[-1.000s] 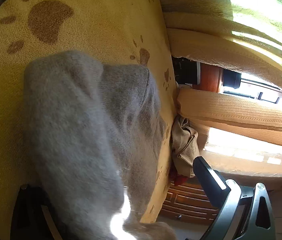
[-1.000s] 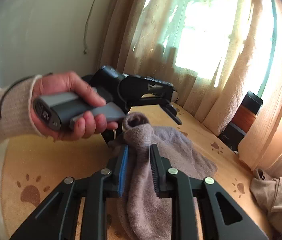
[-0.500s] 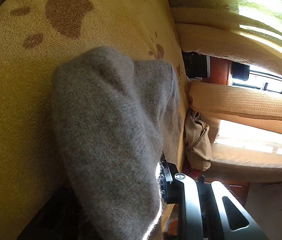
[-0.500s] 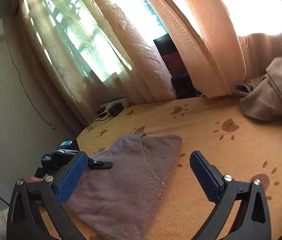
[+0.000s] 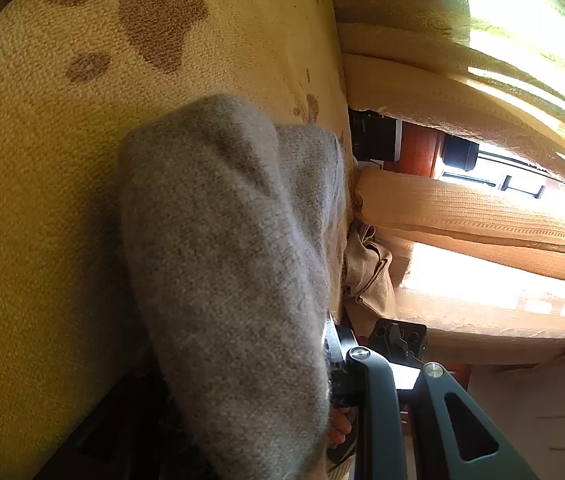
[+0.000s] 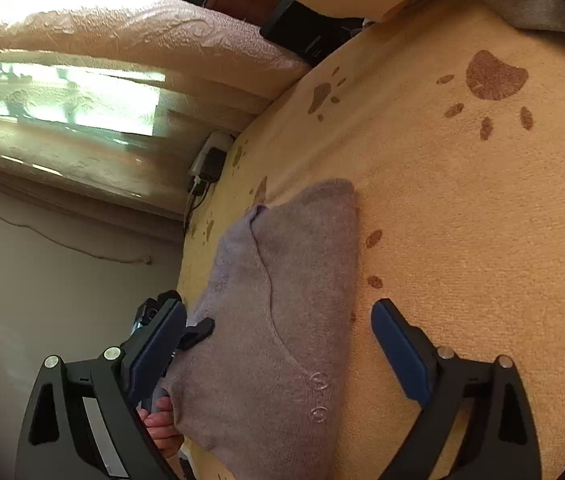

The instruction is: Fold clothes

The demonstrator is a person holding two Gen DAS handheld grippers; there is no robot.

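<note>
The soft grey fuzzy knitted cardigan [image 6: 282, 320] lies partly folded on the yellow paw-print bed cover [image 6: 462, 208], its near left part lifted and draped over the left tongs [image 5: 324, 364]. It looks light, limp and thick-piled: it should sag wherever it is unsupported, bunch instead of creasing sharply, and cling somewhat to the terry surface when dragged. Two small clear buttons [image 6: 318, 398] sit along its front edge at the near end; these are the only hard spots and give no useful purchase. My judgement is that the best hold is a doubled edge or a corner, pinching through both layers so the fold does not slide open, with the far rounded end left resting on the bed as an anchor.

The left tongs are clamped on a fold of the knit, only one of their jaws showing beside the cloth. The right tongs [image 6: 278, 344] are spread wide with nothing between the blue pads [image 6: 400, 354], hovering over the near end of the cardigan; their jaws have just been closing a little.

A crumpled beige garment [image 5: 366, 276] lies at the bed's far edge, well apart, below cream curtains [image 5: 482, 208]. A black plug adapter [image 6: 210, 162] sits by the wall.
</note>
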